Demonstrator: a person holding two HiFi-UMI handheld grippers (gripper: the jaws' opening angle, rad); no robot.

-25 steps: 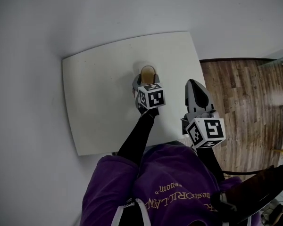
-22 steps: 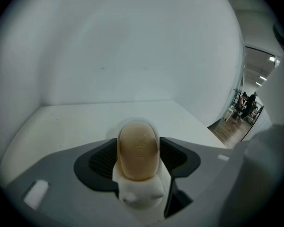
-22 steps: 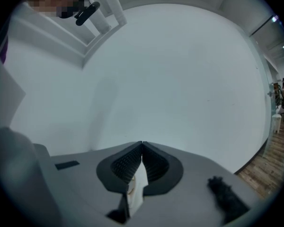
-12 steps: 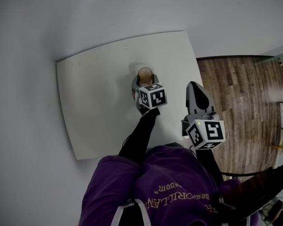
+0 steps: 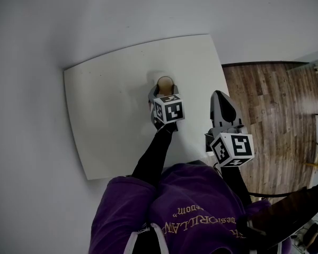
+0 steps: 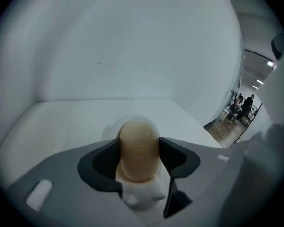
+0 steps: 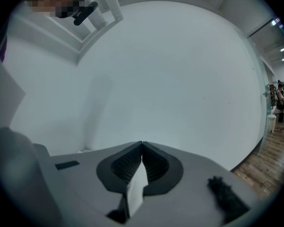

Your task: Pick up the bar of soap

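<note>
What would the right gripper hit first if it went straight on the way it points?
Most likely the white wall: the right gripper, shut and empty, faces only bare wall. How far off the wall is remains unclear.

Two grippers held forward, arms extended.
Left gripper (image 5: 165,90) clamps the bar of soap (image 6: 139,145); right gripper (image 5: 219,95), jaws together, sits lower right.

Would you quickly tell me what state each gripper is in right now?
Left gripper: shut on the soap.
Right gripper: shut, empty.
</note>
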